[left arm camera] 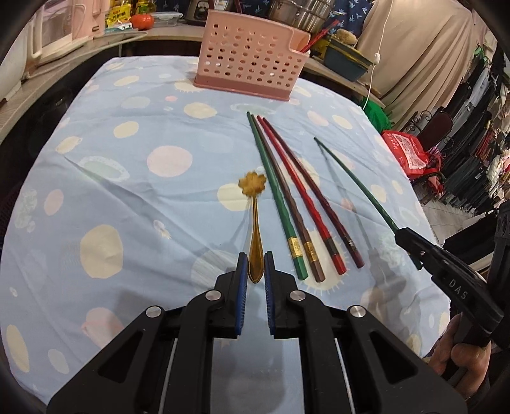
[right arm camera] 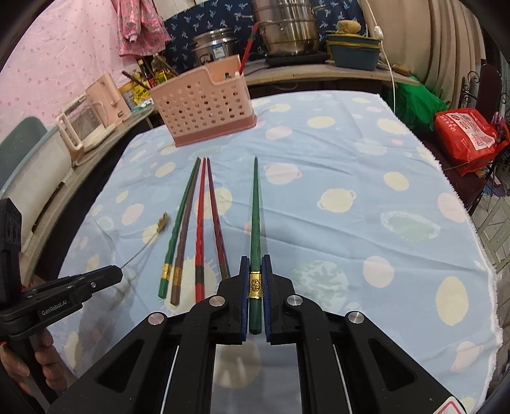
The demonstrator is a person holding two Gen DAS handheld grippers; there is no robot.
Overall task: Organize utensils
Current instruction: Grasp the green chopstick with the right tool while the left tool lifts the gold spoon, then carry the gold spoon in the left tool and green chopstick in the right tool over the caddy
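My left gripper [left arm camera: 255, 254] is shut on the handle of a gold spoon [left arm camera: 254, 203] with a flower-shaped bowl, held above the table. It also shows in the right wrist view [right arm camera: 116, 273]. My right gripper [right arm camera: 255, 258] is shut on a green chopstick [right arm camera: 255, 203] with a gold band, lifted off the cloth; it also shows in the left wrist view [left arm camera: 353, 178]. Several chopsticks lie side by side on the cloth: green [left arm camera: 274, 194], brown [left arm camera: 288, 210], red [left arm camera: 299, 194] and dark red [left arm camera: 315, 194]. A pink perforated utensil basket [left arm camera: 251, 54] stands at the table's far end.
The table wears a blue cloth with pale dots [left arm camera: 127, 178]. Behind the basket stand steel pots [right arm camera: 283, 28] and a blue tub [right arm camera: 353, 51] on a counter. A red bag [right arm camera: 468, 137] sits on a chair at the right. A pink kettle [right arm camera: 105, 95] stands at the left.
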